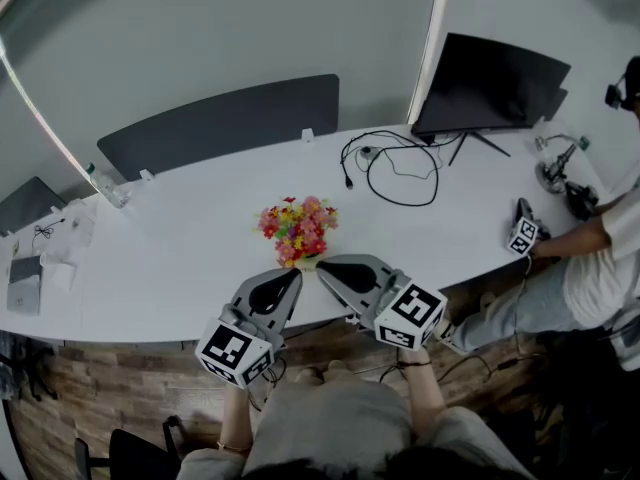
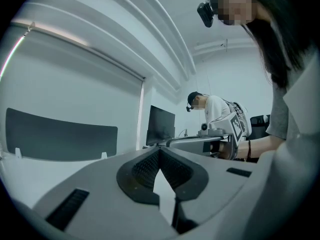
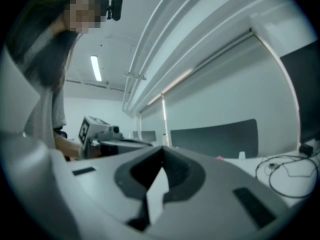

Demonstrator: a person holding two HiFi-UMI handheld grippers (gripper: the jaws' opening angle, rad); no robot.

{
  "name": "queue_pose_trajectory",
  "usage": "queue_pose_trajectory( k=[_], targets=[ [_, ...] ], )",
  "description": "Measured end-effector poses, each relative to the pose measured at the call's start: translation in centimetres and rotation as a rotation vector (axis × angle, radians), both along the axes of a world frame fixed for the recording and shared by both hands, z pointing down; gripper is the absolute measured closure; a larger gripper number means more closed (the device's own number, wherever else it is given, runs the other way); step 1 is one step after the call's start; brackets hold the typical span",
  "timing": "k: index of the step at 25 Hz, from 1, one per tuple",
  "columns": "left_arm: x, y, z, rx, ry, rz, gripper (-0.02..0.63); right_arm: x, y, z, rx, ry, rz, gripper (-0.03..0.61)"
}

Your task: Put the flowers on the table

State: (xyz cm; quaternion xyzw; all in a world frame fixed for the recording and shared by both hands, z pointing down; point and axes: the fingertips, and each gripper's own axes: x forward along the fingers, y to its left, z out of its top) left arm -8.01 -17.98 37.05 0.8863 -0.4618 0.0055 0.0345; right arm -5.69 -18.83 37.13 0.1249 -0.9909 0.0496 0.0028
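Note:
A small bunch of pink, red and yellow flowers (image 1: 298, 229) stands upright on the white table (image 1: 180, 248), near its front edge. My left gripper (image 1: 295, 276) and right gripper (image 1: 322, 267) are held side by side just in front of the flowers, tips almost meeting below the bunch. Neither touches it. Both are shut with nothing between the jaws. In the left gripper view the left gripper (image 2: 160, 150) has its dark pads closed together, as does the right gripper (image 3: 162, 150) in the right gripper view. Neither of those two views shows the flowers.
A black monitor (image 1: 490, 83) and loose cables (image 1: 400, 168) are at the back right. A second person (image 1: 600, 258) sits at the right end with another gripper (image 1: 524, 232). A dark panel (image 1: 220, 123) lines the far edge. A bottle (image 1: 108, 186) and small items (image 1: 25, 283) are at the left.

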Motion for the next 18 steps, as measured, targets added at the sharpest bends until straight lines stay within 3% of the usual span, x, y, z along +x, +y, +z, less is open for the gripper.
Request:
queue_pose_trajectory(
  k=[18],
  targets=[
    [2.4, -0.4, 0.3, 0.004, -0.008, 0.060, 0.597, 1.0, -0.1, 0.2, 0.007, 0.009, -0.003, 0.555]
  ],
)
